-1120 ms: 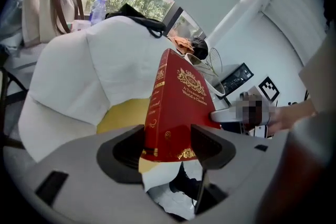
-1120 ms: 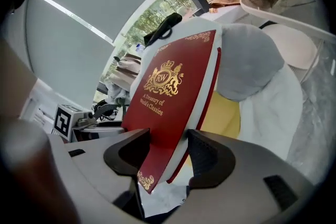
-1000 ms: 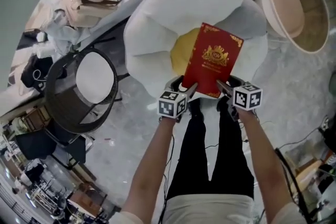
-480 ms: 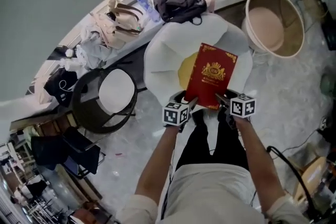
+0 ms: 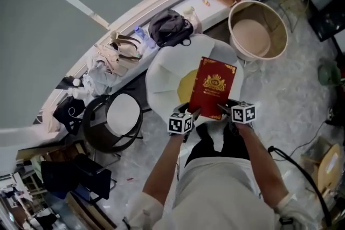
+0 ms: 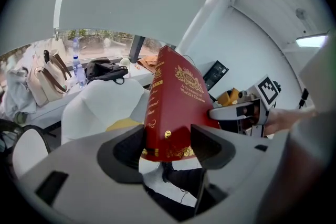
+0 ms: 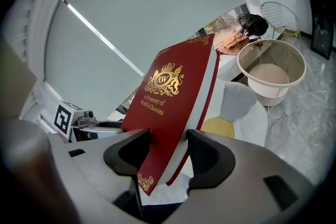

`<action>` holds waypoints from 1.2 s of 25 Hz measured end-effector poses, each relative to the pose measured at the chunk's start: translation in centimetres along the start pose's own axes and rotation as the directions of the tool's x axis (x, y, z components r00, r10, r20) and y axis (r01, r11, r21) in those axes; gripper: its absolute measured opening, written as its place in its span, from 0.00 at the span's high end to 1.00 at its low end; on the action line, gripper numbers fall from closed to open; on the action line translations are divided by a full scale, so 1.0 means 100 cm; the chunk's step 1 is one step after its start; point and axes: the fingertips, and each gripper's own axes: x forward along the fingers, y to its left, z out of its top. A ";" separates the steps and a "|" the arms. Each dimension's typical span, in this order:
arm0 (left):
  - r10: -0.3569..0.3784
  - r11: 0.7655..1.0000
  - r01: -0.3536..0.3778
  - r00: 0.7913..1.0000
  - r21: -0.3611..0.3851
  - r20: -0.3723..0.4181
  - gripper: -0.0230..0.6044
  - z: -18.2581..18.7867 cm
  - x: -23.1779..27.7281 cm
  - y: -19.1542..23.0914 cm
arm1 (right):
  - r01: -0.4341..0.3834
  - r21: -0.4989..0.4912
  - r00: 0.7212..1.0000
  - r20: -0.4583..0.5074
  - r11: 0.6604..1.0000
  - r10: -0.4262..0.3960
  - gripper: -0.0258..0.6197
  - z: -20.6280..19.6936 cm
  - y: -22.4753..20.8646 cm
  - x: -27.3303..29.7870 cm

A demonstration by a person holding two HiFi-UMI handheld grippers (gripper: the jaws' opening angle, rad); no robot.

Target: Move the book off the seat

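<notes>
A thick red book [image 5: 213,89] with gold print is held up in the air over the white flower-shaped seat [image 5: 161,81], whose cushion [image 5: 186,85] is yellow. My left gripper [image 5: 193,115] is shut on the book's near left corner [image 6: 167,136]. My right gripper [image 5: 221,110] is shut on its near right corner [image 7: 160,157]. In the left gripper view the spine faces me and the right gripper [image 6: 247,113] shows beyond the cover. The book tilts up and away from the person.
A round tan tub chair [image 5: 257,29] stands to the right of the seat. A black wire stool with a white top [image 5: 119,118] stands to its left. Bags, a backpack [image 5: 168,25] and bottles lie along the curved window ledge [image 5: 135,16]. A cable [image 5: 302,169] runs over the marble floor.
The head camera has risen and pulled back, so the seat and book look smaller. The book stays gripped at both near corners and is lifted higher off the seat.
</notes>
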 end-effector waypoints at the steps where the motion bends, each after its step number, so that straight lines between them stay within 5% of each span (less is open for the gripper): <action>1: -0.003 1.000 0.003 1.000 0.003 -0.002 0.52 0.002 0.001 -0.007 | 0.001 0.003 1.000 0.008 1.000 -0.001 0.58 0.002 -0.002 -0.007; 30: -0.038 0.999 0.038 0.999 0.025 0.007 0.52 0.049 0.155 -0.248 | 0.006 -0.028 1.000 0.026 1.000 -0.005 0.59 0.052 -0.201 -0.212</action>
